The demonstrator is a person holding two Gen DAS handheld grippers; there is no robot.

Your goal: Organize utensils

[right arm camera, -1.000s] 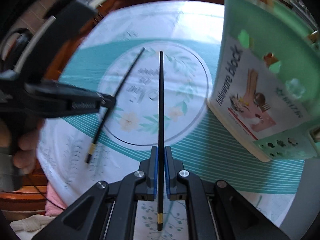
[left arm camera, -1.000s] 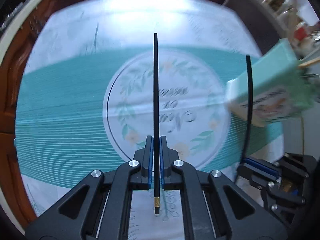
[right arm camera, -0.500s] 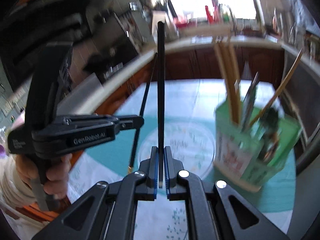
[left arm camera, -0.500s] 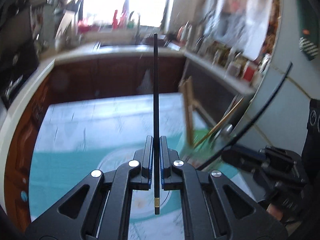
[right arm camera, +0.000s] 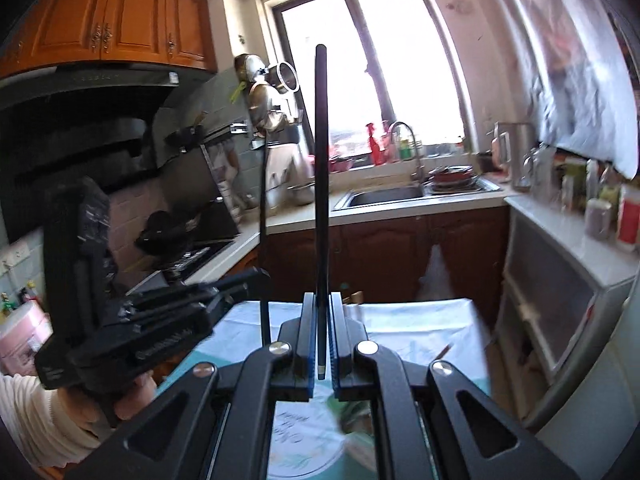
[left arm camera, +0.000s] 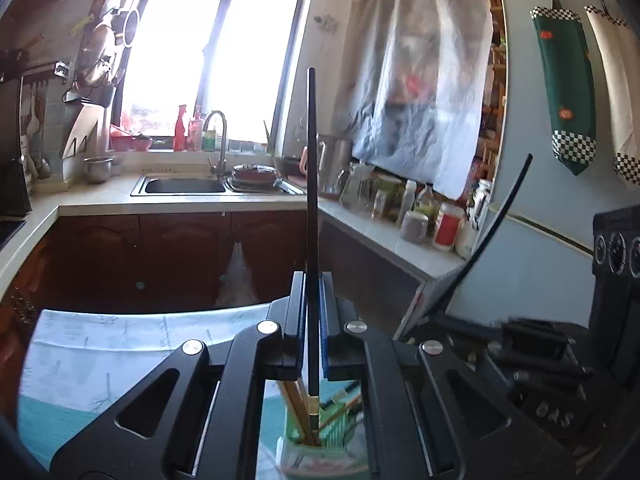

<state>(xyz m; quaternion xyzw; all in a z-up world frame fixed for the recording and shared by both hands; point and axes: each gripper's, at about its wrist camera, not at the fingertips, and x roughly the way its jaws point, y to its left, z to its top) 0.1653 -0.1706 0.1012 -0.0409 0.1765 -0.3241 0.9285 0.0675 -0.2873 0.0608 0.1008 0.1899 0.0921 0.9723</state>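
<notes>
fingers of the left gripper (left arm camera: 313,316) pinch one black chopstick (left arm camera: 312,208), its butt just above the green holder (left arm camera: 320,452); the right gripper (right arm camera: 321,332) pinches another (right arm camera: 321,184). neither is in the holder yet; both drops remain.

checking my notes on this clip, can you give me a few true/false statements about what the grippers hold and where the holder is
1. The left gripper is shut on a black chopstick. True.
2. The right gripper is open and empty. False: it is shut on another black chopstick.
3. The green utensil holder shows below the left gripper, with wooden chopsticks in it. True.
4. Both black chopsticks already stand in the holder. False: both are clamped in the grippers.
</notes>
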